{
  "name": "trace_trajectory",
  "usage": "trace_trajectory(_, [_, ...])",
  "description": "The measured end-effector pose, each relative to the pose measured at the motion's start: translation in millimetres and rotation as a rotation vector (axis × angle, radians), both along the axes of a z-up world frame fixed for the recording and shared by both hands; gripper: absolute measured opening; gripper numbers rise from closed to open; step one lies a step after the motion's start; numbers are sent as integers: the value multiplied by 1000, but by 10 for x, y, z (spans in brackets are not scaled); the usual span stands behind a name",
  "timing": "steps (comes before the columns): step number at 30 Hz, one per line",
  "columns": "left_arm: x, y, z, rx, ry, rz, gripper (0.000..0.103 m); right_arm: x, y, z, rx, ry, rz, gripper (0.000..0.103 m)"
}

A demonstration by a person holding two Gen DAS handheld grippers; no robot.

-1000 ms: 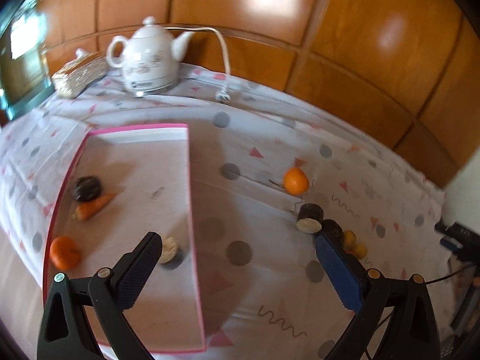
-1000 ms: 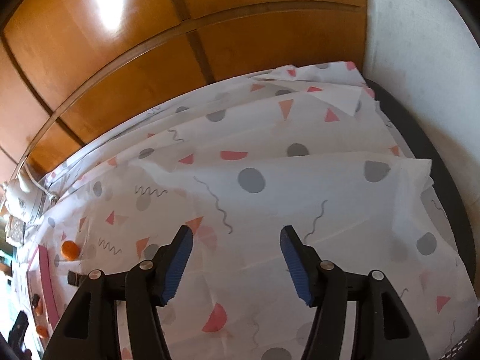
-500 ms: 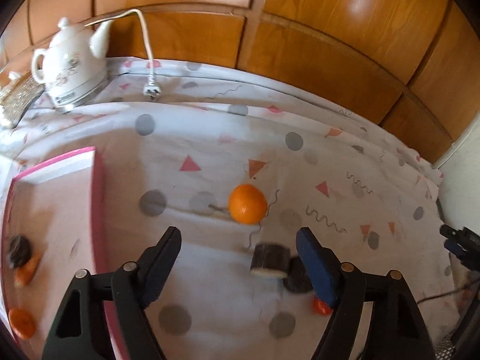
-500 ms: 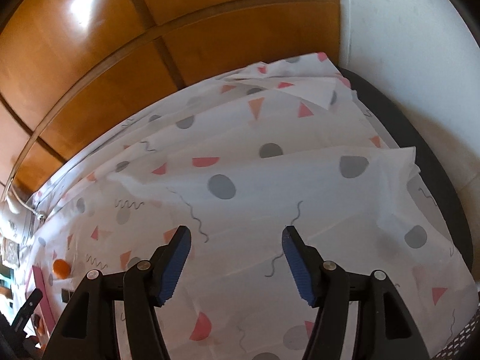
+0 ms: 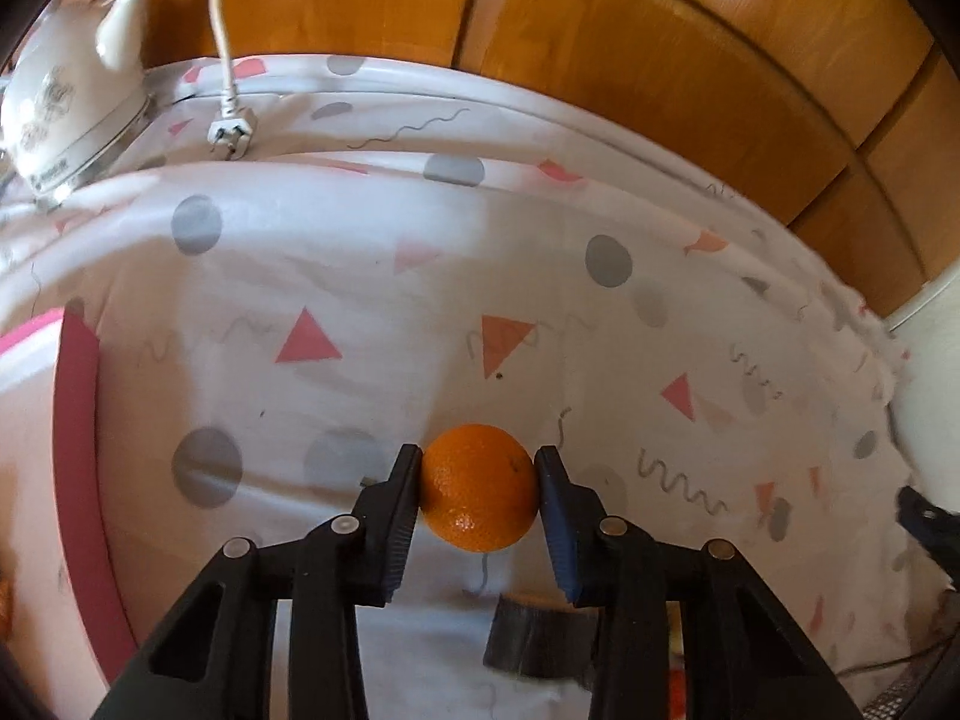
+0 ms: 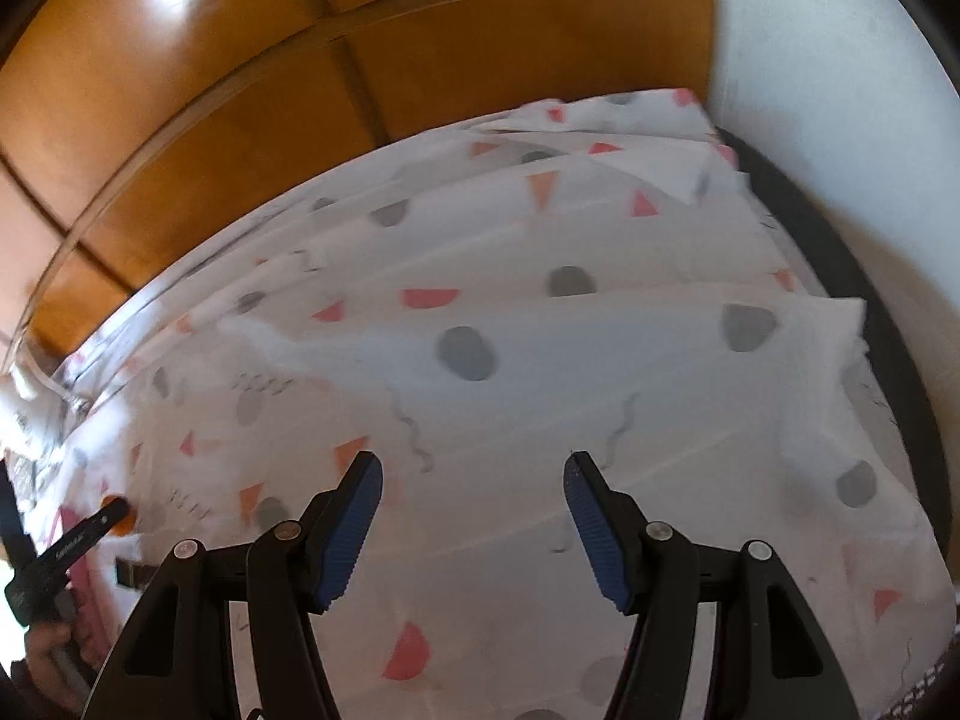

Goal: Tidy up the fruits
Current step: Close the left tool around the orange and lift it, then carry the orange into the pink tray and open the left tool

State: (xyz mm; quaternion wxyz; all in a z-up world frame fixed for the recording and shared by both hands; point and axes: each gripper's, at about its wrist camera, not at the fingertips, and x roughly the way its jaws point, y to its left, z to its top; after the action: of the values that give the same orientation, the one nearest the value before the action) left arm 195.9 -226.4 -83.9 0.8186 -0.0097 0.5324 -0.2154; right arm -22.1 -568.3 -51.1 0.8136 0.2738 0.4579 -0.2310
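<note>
An orange (image 5: 478, 489) lies on the patterned tablecloth (image 5: 360, 276), right of the pink tray (image 5: 75, 420). My left gripper (image 5: 478, 453) straddles it, jaws closing, both pads touching the fruit's sides. Just below the orange, half hidden by the fingers, lies a dark cut fruit piece (image 5: 528, 636). In the right wrist view the orange (image 6: 120, 519) shows small at the far left, behind a black finger of the left gripper. My right gripper (image 6: 474, 480) hovers open over bare cloth with nothing between its blue pads (image 6: 354, 534).
A white kettle (image 5: 66, 102) stands at the back left, its cord and plug (image 5: 231, 132) lying on the cloth. Wood panelling (image 5: 660, 60) backs the table. The dark table edge (image 6: 870, 312) and a white wall run along the right.
My left gripper swung right from over the tray, came down around the orange and narrowed from wide open until its pads met the fruit. The right gripper barely moved.
</note>
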Motion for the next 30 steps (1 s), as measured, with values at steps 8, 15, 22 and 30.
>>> trace_trajectory(8, [-364, 430, 418, -44, -104, 42, 38, 97, 146, -14, -31, 27, 76, 64])
trace_trajectory(15, [-589, 973, 634, -83, -138, 140, 38, 56, 73, -38, -4, 21, 51, 57])
trace_trajectory(22, [-744, 1614, 616, -89, -125, 274, 38, 215, 346, -87, 9, 14, 203, 43])
trace_trajectory(30, [-917, 2253, 528, -90, -112, 414, 38, 318, 671, -88, 27, -13, 363, 33])
